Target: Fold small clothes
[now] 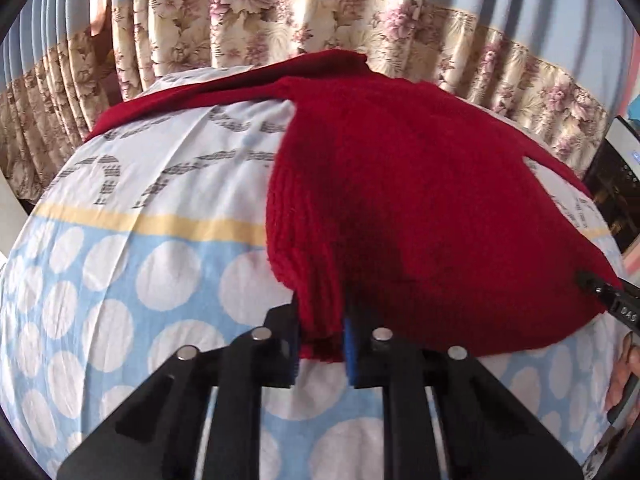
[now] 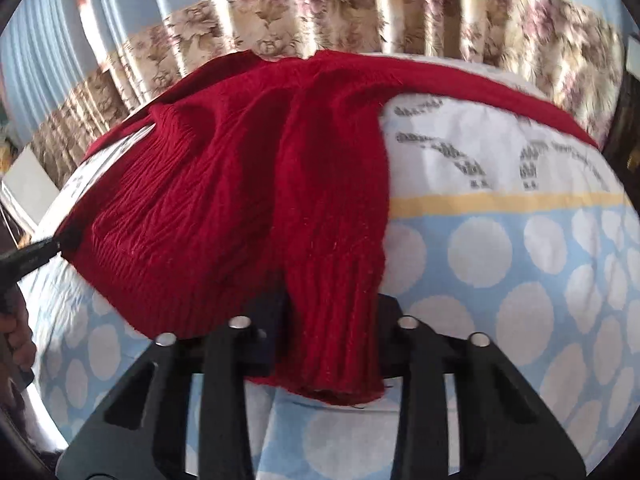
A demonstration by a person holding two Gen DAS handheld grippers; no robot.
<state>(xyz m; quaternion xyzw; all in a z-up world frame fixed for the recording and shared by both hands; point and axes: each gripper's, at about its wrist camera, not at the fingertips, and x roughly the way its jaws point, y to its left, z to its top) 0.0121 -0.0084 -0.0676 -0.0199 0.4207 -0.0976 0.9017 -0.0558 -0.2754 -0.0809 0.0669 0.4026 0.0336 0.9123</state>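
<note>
Sweater (image 1: pixel 420 208), red ribbed knit, lies spread on a bedsheet (image 1: pixel 120 280) printed with white dots on pale blue, a yellow stripe and a white band with grey marks. Left gripper (image 1: pixel 322 344): its 2 jaws are clamped on the ribbed hem at the sweater's near left corner. Right gripper (image 2: pixel 332 344): jaws closed around a ribbed fold of the same hem, which hangs over them toward the camera. Each gripper's tip also shows at the sweater's edge in the other wrist view. Floral-banded blue curtain (image 1: pixel 320 20) hangs behind the bed.
</note>
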